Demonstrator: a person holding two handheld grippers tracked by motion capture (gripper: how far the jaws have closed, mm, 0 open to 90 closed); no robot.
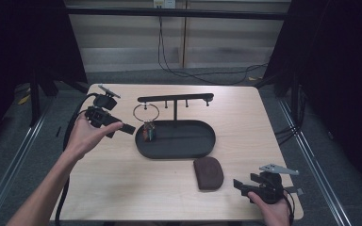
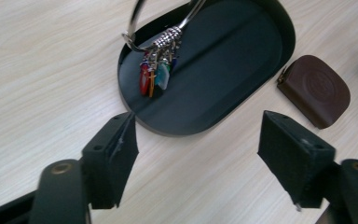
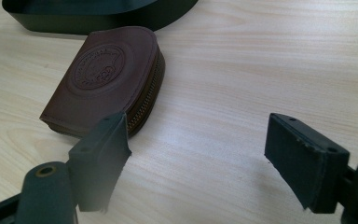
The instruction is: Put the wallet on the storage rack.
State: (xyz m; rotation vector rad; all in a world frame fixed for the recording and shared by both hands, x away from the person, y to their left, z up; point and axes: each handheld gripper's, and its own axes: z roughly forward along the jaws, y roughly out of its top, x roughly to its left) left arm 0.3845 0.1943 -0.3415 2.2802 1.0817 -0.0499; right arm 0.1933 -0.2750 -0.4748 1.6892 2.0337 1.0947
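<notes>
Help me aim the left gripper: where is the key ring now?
In the high view the key ring hangs from the left end of the rack, its charms dangling over the tray's left end, just right of the left gripper.

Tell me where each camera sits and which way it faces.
High view: above the table's near edge, looking forward and down; forearms, left gripper, right gripper.
Left gripper view: rides that gripper, aimed between open jaws at the key ring and black tray.
Right gripper view: low over the table, facing the brown pouch.
All share pouch and tray.
</notes>
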